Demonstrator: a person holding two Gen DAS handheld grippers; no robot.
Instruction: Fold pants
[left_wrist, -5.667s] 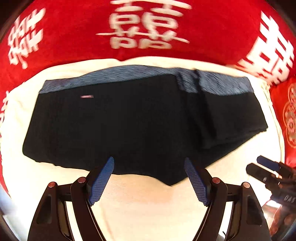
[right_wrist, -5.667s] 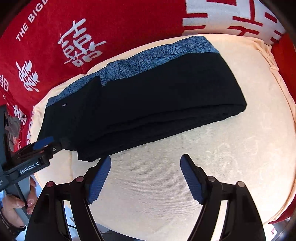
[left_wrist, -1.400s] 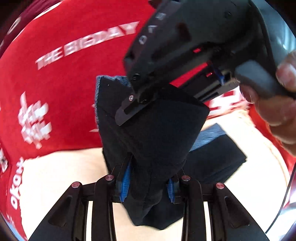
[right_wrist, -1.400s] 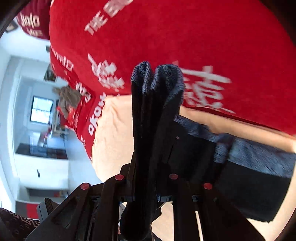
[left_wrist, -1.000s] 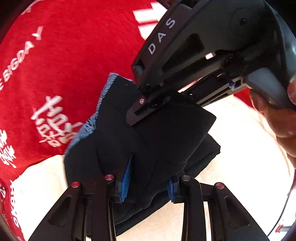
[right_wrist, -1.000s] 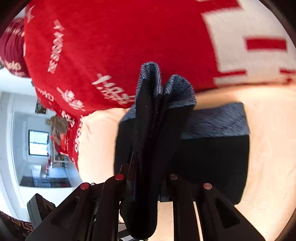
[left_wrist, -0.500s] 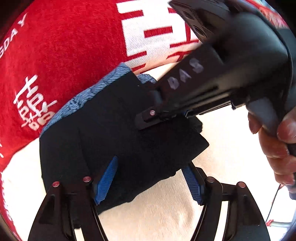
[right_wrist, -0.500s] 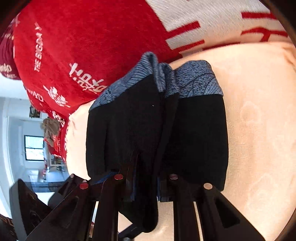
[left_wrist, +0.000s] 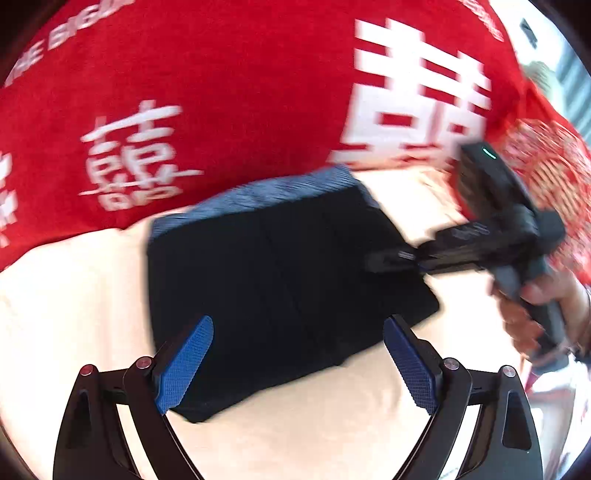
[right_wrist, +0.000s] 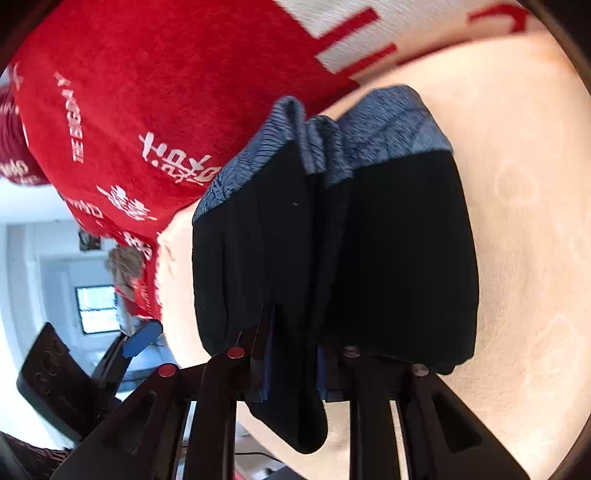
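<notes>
The black pants (left_wrist: 280, 280), with a blue-grey waistband (left_wrist: 258, 192), lie folded in a squarish stack on the cream cushion (left_wrist: 74, 295). My left gripper (left_wrist: 297, 332) hovers over their near edge. Its jaws are opening wide and nothing is between them. My right gripper (left_wrist: 384, 260) reaches in from the right onto the stack's right edge. In the right wrist view, a thick fold of the pants (right_wrist: 295, 295) fills the narrow gap of the right gripper (right_wrist: 294, 371) and hangs below it; these jaws are starting to open. One blue pad (right_wrist: 142, 338) of the left gripper shows at lower left.
A red blanket (left_wrist: 221, 92) with white characters rises behind the cushion. A person's hand (left_wrist: 532, 314) holds the right gripper's handle at the right. Bare cushion (right_wrist: 517, 221) lies right of the pants. A room with a bright window (right_wrist: 98, 308) shows past the cushion's left edge.
The lifted fold came down onto the rest of the pants. My left gripper let go, opened wide and drew back. The right gripper sank with the cloth still between its fingers.
</notes>
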